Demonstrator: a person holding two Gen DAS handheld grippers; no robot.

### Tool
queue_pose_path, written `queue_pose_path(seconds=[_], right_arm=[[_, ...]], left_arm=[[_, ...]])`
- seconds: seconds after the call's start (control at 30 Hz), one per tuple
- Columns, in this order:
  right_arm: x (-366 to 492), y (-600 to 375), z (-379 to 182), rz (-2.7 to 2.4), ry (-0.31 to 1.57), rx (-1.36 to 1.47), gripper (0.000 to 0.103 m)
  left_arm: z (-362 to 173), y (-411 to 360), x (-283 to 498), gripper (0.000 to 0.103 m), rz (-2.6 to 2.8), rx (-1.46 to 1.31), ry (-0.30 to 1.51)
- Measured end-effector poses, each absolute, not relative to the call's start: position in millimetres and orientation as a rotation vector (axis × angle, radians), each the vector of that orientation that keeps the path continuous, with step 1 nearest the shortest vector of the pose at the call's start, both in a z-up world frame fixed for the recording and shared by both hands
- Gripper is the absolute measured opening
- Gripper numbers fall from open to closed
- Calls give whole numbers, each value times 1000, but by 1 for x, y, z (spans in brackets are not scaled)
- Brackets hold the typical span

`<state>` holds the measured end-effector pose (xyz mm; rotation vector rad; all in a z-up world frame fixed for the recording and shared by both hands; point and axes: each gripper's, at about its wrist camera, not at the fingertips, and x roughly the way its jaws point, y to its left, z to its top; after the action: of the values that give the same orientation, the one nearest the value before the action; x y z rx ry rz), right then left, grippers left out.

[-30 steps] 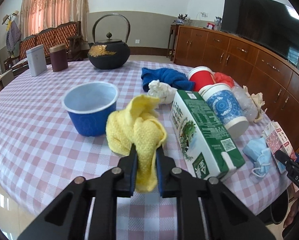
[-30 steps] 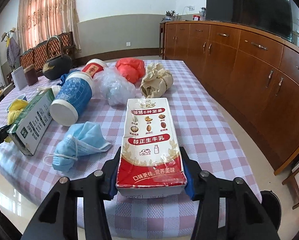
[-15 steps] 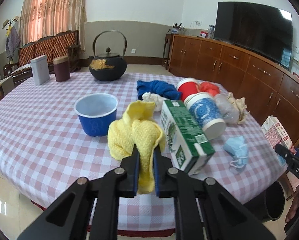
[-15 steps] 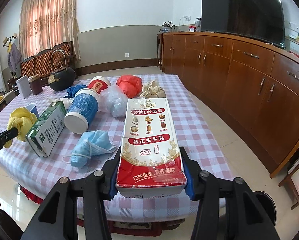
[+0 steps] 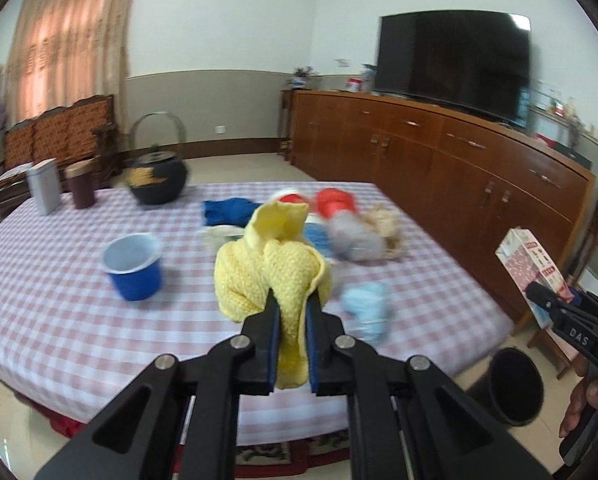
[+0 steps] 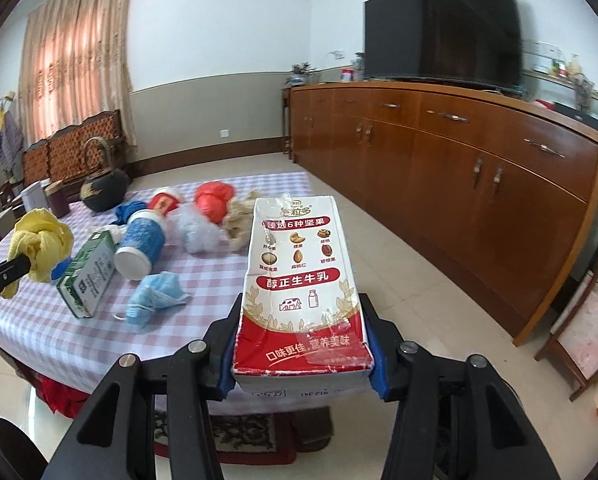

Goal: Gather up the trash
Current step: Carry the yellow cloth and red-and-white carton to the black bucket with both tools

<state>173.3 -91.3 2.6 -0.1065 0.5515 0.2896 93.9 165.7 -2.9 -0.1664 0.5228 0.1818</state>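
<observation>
Yellow knitted cloth [image 5: 273, 268] was clamped between the blue pads of the left gripper [image 5: 292, 322], bunched above the fingers and held clear of the checked tablecloth [image 5: 59, 320]. From the left of that view, a grey tin [image 5: 45, 192] and a dark canister [image 5: 81, 185] stood at the far edge of the table, with a black iron kettle [image 5: 158, 182] beside them. A blue cup [image 5: 134, 266] stood upright nearer the front. A blue cloth [image 5: 229, 210] lay behind the yellow one, and a light blue face mask [image 5: 369, 306] lay on the table to its right, blurred. A black bin [image 5: 517, 386] stood on the floor past the table's right corner.

In the right wrist view, a green carton [image 6: 89, 276] lay on its side, then a blue paper cup [image 6: 141, 246] tipped over, with a red bag [image 6: 213, 200] behind. Furthest right, the right gripper [image 6: 301, 354] gripped a red and white milk carton [image 6: 301, 280] by its sides, held in the air off the table's edge.
</observation>
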Motion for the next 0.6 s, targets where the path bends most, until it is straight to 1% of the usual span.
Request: queue_pose_path(seconds=[0.47, 0.6], right_arm=[[148, -206, 7, 58, 579, -76, 53], [145, -239, 0, 2, 597, -72, 53]], left_arm=[[-2, 38, 125, 12, -115, -88, 543], [-3, 2, 134, 12, -194, -55, 552]])
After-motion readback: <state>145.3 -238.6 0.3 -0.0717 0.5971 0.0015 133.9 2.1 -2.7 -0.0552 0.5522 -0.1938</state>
